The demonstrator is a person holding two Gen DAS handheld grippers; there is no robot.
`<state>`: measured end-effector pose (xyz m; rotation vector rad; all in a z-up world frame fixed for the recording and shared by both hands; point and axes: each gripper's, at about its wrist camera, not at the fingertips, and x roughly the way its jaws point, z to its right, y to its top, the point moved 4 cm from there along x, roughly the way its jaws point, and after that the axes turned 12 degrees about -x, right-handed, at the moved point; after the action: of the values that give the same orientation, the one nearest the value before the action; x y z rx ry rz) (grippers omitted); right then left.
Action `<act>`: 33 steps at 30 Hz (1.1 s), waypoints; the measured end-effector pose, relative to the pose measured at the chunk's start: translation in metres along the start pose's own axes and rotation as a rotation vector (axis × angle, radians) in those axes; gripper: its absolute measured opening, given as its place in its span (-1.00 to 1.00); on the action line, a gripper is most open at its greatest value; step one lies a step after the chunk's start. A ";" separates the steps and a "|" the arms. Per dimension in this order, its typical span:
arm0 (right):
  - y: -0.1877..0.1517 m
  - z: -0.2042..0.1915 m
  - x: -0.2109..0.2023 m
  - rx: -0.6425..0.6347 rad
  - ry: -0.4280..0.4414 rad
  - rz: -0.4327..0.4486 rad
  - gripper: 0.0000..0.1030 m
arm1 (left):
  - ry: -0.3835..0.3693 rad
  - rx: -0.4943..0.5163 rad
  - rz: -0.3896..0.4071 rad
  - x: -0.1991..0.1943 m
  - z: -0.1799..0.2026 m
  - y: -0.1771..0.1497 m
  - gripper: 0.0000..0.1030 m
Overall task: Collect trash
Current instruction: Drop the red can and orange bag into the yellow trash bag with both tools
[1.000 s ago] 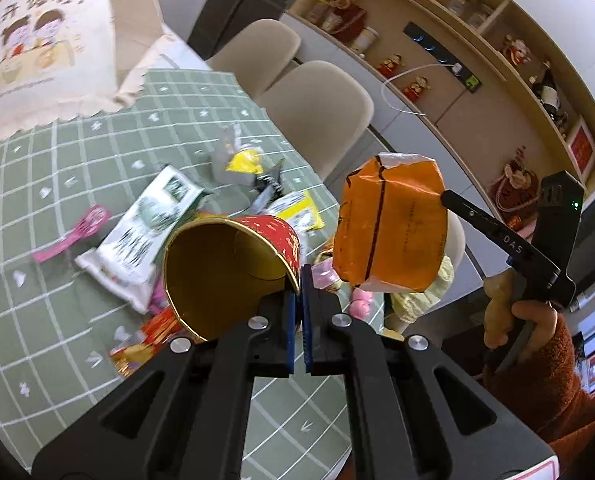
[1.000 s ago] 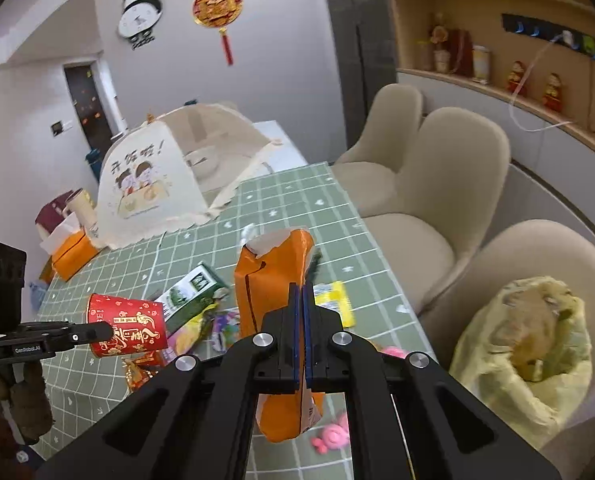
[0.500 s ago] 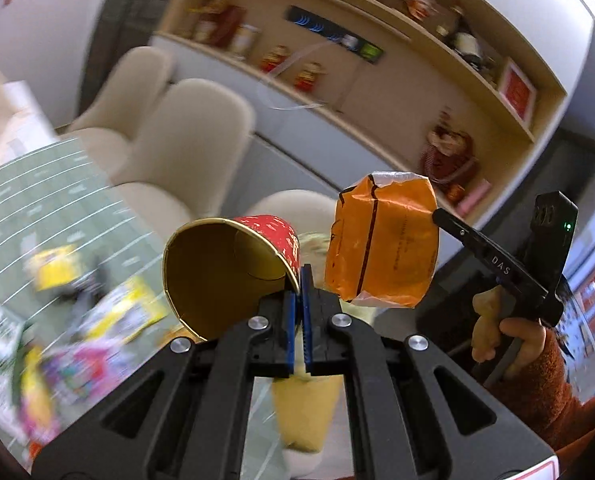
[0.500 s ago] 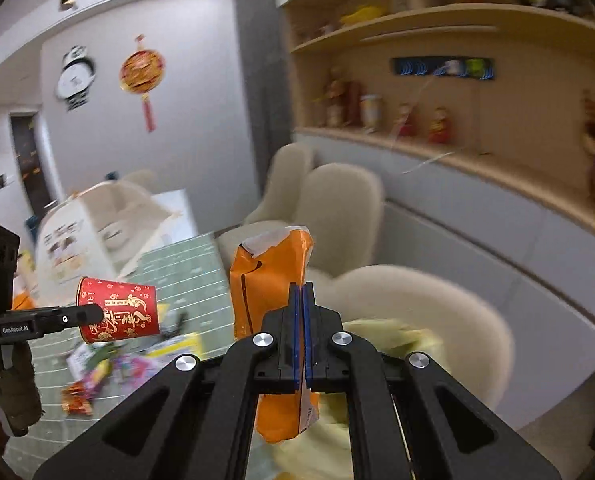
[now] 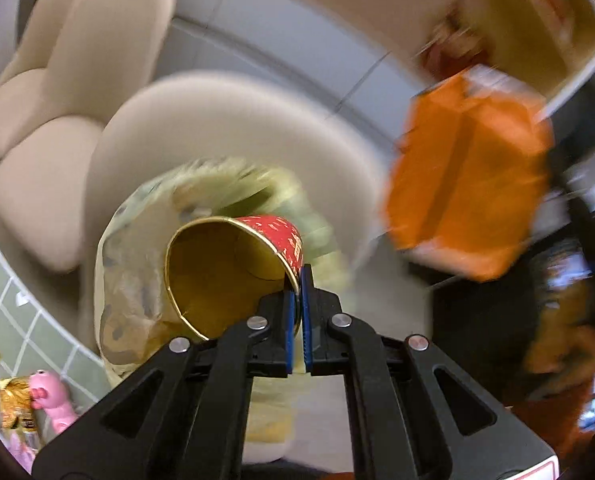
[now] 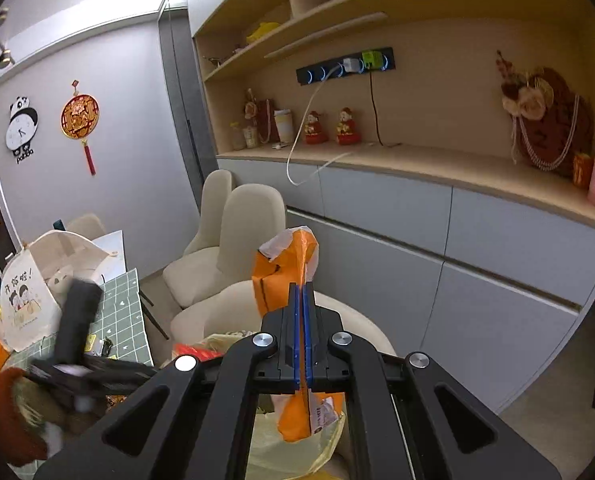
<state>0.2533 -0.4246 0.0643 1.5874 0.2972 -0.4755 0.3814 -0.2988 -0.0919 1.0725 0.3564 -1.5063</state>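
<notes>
On the left, the left gripper (image 5: 297,280) has its jaws pinched tight on the rim of the red paper cup (image 5: 233,268), above the yellow trash bag (image 5: 129,280) on the beige chair (image 5: 225,128). To the right, the right gripper (image 6: 303,300) clamps the orange wrapper (image 6: 283,276) mid-body. Both look light and crushable; an edge grip seems enough.

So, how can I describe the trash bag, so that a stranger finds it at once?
Look at the row of beige chairs beside the green checked table. On the seat of the nearest one sits a thin, pale yellow plastic bag with its mouth open upward. No other chair has anything on it.
</notes>
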 end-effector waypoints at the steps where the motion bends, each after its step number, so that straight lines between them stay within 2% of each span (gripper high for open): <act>1: -0.003 0.000 0.004 0.007 0.014 -0.006 -0.92 | 0.029 -0.010 -0.010 0.006 -0.004 -0.001 -0.84; 2: -0.007 -0.001 0.011 0.012 0.030 -0.016 -0.92 | 0.049 -0.038 -0.032 0.012 -0.011 -0.001 -0.77; 4: -0.015 -0.006 0.022 0.015 0.061 -0.033 -0.92 | 0.026 -0.082 -0.047 0.010 -0.017 -0.002 -0.59; 7: -0.024 -0.023 0.040 0.020 0.119 -0.052 -0.92 | -0.012 -0.103 -0.008 -0.013 -0.021 -0.003 -0.40; 9: -0.027 -0.034 0.048 0.019 0.154 -0.057 -0.92 | 0.008 -0.090 0.040 -0.033 -0.021 -0.007 -0.38; 12: -0.032 -0.056 0.067 0.013 0.205 -0.088 -0.92 | 0.076 -0.091 0.108 -0.065 -0.031 -0.016 -0.38; 17: -0.069 -0.097 0.117 -0.041 0.262 -0.216 -0.92 | 0.131 -0.154 0.174 -0.110 -0.060 -0.044 -0.38; 23: -0.114 -0.117 0.160 -0.061 0.248 -0.351 -0.92 | 0.214 -0.221 0.257 -0.149 -0.096 -0.073 -0.38; 27: -0.135 -0.120 0.168 -0.063 0.215 -0.415 -0.92 | 0.240 -0.274 0.284 -0.171 -0.122 -0.095 -0.38; 30: -0.133 -0.122 0.160 -0.061 0.188 -0.405 -0.93 | 0.248 -0.323 0.309 -0.189 -0.144 -0.109 -0.38; 33: -0.122 -0.123 0.145 -0.054 0.143 -0.355 -0.88 | 0.282 -0.361 0.352 -0.208 -0.168 -0.123 -0.36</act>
<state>0.3386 -0.3074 -0.1088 1.5226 0.7031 -0.6207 0.3155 -0.0130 -0.0619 0.9951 0.5787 -0.9372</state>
